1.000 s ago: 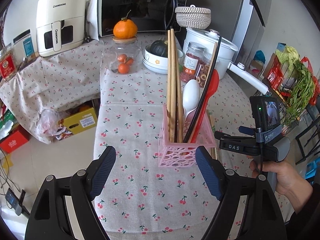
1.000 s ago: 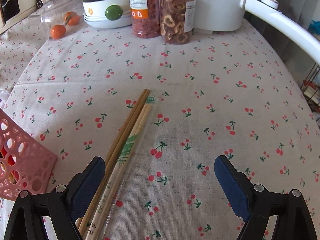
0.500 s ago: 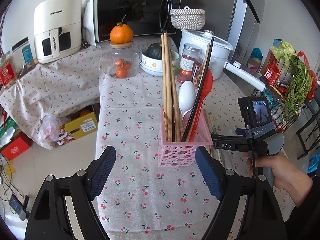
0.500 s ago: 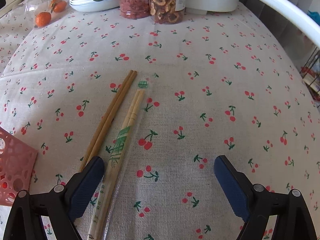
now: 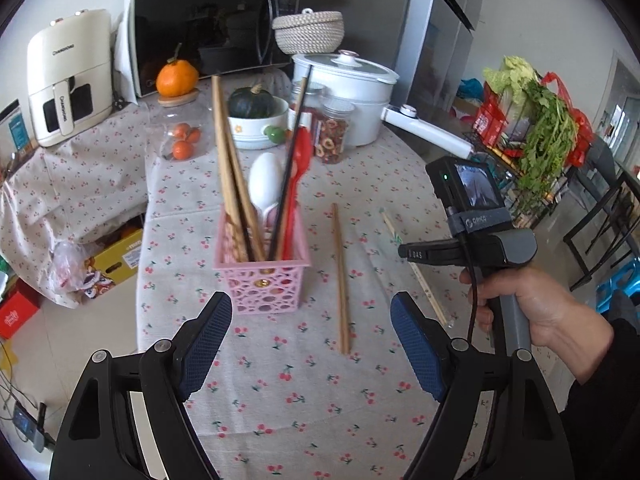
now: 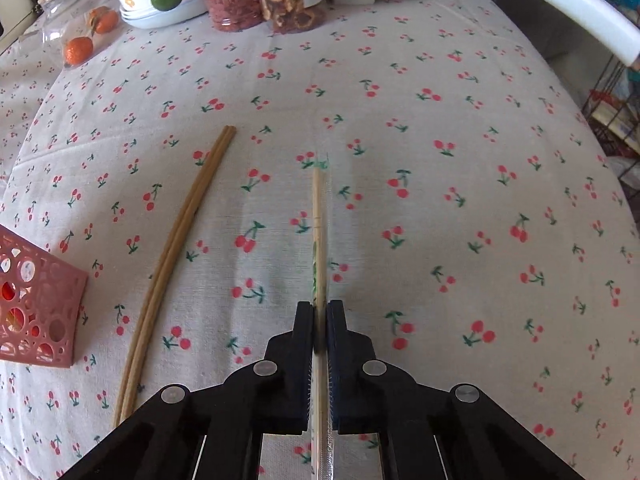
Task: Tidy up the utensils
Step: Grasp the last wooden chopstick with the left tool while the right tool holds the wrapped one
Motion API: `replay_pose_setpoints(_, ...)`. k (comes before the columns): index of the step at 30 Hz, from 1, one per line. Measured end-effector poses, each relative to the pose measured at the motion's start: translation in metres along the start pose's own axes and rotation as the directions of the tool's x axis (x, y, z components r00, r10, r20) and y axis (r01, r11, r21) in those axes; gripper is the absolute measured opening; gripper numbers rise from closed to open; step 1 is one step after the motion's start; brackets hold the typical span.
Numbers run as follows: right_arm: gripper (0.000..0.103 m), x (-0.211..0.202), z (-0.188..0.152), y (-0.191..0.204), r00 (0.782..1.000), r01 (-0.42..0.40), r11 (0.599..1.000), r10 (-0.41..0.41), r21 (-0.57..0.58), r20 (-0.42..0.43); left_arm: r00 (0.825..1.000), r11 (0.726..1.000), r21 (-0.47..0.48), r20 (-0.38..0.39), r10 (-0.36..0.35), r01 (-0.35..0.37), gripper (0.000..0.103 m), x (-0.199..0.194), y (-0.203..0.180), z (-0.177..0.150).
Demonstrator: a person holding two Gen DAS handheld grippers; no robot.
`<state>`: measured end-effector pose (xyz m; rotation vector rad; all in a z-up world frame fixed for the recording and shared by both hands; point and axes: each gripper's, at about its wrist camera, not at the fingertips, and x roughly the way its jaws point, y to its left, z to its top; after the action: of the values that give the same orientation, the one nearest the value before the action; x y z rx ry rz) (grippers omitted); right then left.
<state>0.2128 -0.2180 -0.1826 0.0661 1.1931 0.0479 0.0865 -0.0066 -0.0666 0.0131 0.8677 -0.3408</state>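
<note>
Cherry-print tablecloth (image 6: 440,120): wrapped chopsticks (image 6: 318,220) point straight ahead from shut jaws.

The left gripper (image 5: 311,334) hung wide open above the cherry-print tablecloth (image 5: 304,396), nothing between its pads. Ahead stood a pink perforated plastic basket (image 5: 262,280) holding utensils; brown wooden chopsticks (image 5: 341,280) lay beside it.

Left wrist camera looks down over its claw (image 5: 311,340) from well back, across the surface (image 5: 280,380) toward the microwave (image 5: 208,36). Right wrist camera sits close, steeply down. Both catch the pink basket (image 5: 262,284) (image 6: 36,304) and brown chopsticks (image 5: 341,276) (image 6: 176,248).
</note>
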Motion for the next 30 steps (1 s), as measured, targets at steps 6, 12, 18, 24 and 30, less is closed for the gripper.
replay_pose_setpoints(6,0.003,-0.03,-0.009,-0.044,0.999,-0.026,0.998,0.025,0.064,0.031,0.995,0.996,0.069,-0.083,-0.05,0.056,0.083,0.035,-0.055,0.009)
replay_pose_setpoints(12,0.004,-0.048,-0.014,-0.086,0.996,-0.065,0.989,0.057,0.134,0.061,0.992,0.995,0.101,-0.127,-0.001,0.013,0.071,0.102,-0.096,0.037)
replay_pose_setpoints(18,0.004,-0.053,-0.017,-0.11,0.993,-0.105,0.98,0.093,0.171,0.075,0.972,0.985,0.097,-0.177,0.155,-0.139,0.055,0.182,-0.096,0.061)
replay_pose_setpoints(24,0.004,-0.052,-0.018,-0.115,0.989,-0.137,0.973,0.124,0.185,0.077,0.94,0.962,0.12,-0.213,0.266,-0.245,0.051,0.231,-0.082,0.075)
replay_pose_setpoints(30,0.004,-0.055,-0.018,-0.12,0.986,-0.153,0.968,0.137,0.197,0.093,0.914,0.959,0.118,-0.291,0.283,-0.259,0.045,0.252,-0.071,0.079)
